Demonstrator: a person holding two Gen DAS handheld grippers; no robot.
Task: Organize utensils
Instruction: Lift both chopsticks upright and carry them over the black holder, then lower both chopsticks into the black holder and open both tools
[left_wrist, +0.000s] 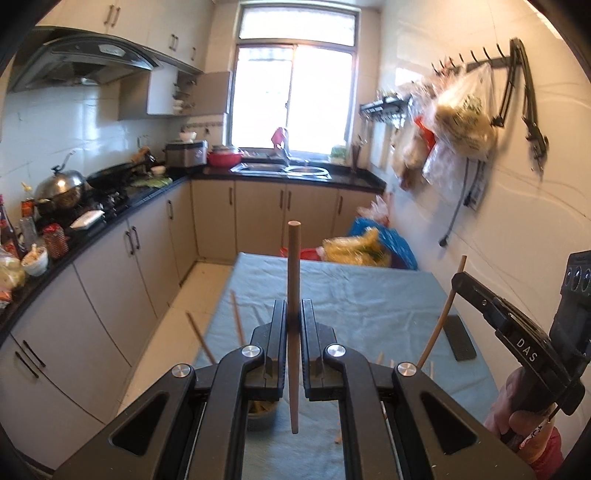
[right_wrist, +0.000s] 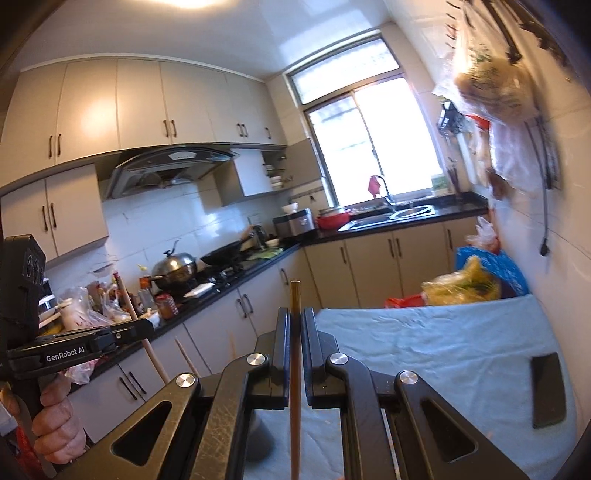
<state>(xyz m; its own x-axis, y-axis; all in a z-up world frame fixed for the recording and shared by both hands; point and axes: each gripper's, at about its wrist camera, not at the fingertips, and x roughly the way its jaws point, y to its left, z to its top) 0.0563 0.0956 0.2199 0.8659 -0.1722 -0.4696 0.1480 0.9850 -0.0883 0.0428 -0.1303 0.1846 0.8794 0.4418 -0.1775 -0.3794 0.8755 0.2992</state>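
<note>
Above the blue-clothed table, the left gripper pinches a thick wooden chopstick upright between its pads — the right gripper likewise clamps a thinner chopstick, standing vertical.

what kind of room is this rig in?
A home kitchen, lived-in. A range hood hangs over a stove with a wok, a sink sits under the window, and cabinets run along the black counter.
</note>
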